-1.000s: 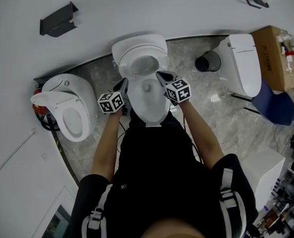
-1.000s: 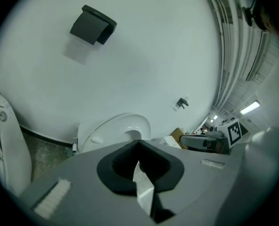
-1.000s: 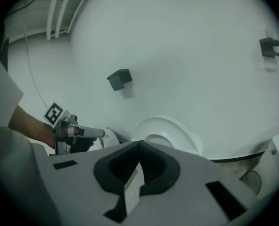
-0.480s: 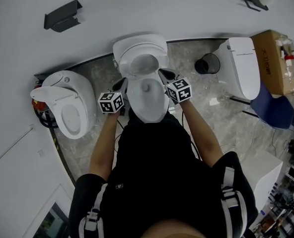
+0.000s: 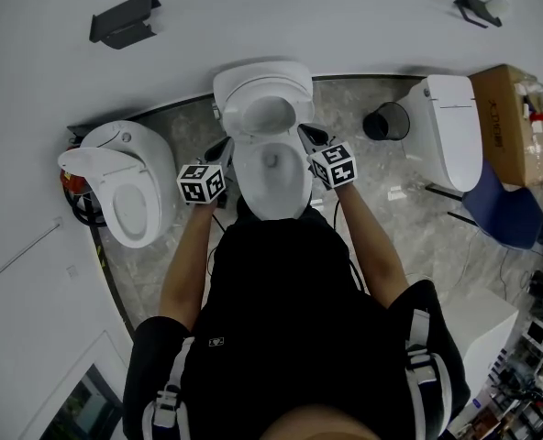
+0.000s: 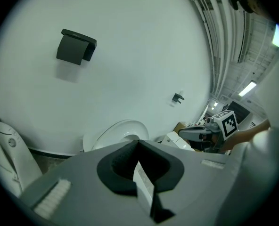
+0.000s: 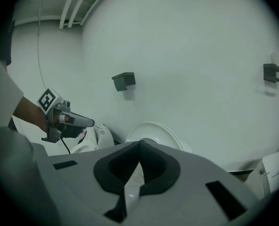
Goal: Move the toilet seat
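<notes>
— What changed?
— The white oval toilet seat [image 5: 273, 200], between both grippers, looks tipped up slightly, and the left gripper [image 5: 224, 143] has risen.
— Grips?
— Left gripper and right gripper [image 5: 301, 134] are fully closed. Whether they pinch the seat's rim is unclear.
— Counts?
— Three white toilets [image 5: 125, 181] [image 5: 262, 88] [image 5: 450, 126], with the seat on the middle one, and two black wall brackets [image 5: 123, 18] [image 5: 478, 7].

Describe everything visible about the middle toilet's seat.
The toilet seat is a white, smooth, plastic-looking oval over the middle bowl, right in front of the person. The left gripper and right gripper are shut on its two side edges near the hinge end; a thin white edge shows between each pair of jaws. Behind it the lid stands raised against the wall. Whether it lies flat or tilts I cannot tell.
</notes>
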